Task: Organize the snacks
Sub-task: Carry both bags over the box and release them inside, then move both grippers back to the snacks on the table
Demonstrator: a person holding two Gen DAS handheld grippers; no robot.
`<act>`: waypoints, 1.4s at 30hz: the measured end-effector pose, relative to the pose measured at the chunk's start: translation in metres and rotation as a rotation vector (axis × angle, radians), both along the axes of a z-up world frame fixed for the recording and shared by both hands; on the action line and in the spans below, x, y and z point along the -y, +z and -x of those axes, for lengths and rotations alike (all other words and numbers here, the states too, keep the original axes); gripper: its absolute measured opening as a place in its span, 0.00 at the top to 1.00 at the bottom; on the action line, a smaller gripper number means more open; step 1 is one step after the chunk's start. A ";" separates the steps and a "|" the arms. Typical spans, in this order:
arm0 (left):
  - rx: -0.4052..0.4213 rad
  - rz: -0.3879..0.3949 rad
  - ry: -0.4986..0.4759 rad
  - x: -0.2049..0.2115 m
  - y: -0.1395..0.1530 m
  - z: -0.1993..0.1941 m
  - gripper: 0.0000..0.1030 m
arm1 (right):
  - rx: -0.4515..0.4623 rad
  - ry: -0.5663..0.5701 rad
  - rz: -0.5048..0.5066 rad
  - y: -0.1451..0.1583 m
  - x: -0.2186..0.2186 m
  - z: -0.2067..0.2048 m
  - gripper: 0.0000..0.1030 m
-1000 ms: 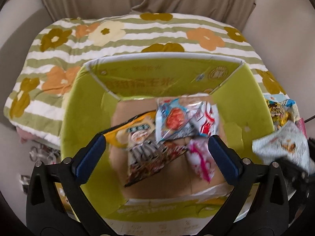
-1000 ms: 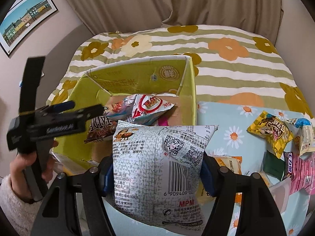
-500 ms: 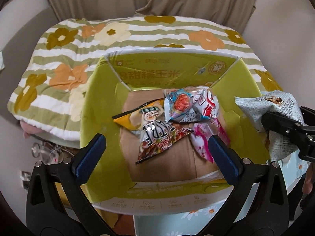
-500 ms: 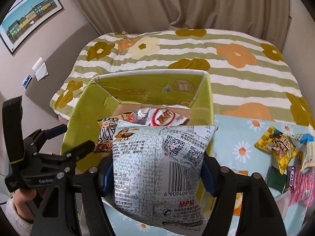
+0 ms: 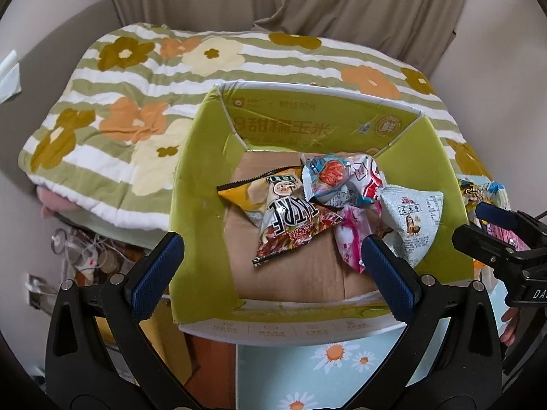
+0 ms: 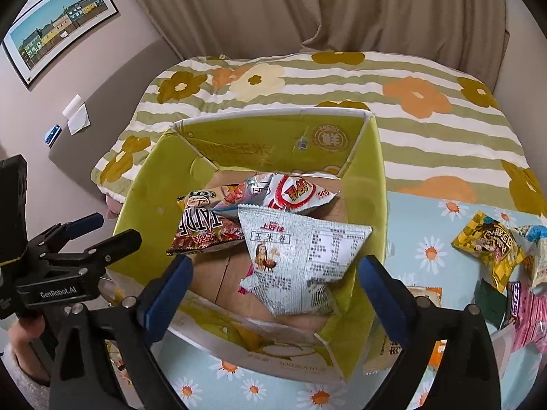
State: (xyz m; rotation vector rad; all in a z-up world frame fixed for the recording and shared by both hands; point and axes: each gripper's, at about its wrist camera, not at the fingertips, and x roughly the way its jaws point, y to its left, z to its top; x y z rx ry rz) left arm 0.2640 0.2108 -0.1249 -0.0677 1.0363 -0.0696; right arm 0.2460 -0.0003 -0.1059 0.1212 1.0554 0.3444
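A green cardboard box stands open with several snack packets inside. A grey-white snack bag lies free against the box's right wall, touching neither gripper. My right gripper is open and empty just above the box's near edge; it also shows at the right of the left wrist view. My left gripper is open and empty over the box's near left side; it also shows in the right wrist view. More loose packets, one yellow, lie right of the box.
The box sits on a light blue daisy-print cloth. Behind it is a bed with a green striped flower quilt. Curtains hang at the back. Clutter lies on the floor to the left.
My right gripper opened and let go of the grey-white bag, which dropped into the box. My left gripper drew back and to the left.
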 end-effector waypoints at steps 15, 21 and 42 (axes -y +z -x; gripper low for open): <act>0.017 0.079 -0.077 0.035 0.005 0.010 0.00 | 0.122 -0.085 0.067 0.032 0.026 0.043 0.04; 0.044 0.059 -0.142 0.077 0.015 0.023 0.00 | 0.192 -0.133 0.096 0.041 0.063 0.061 0.00; 0.037 0.038 -0.302 0.320 0.011 0.081 0.00 | 0.065 -0.272 0.115 0.028 0.297 0.136 0.00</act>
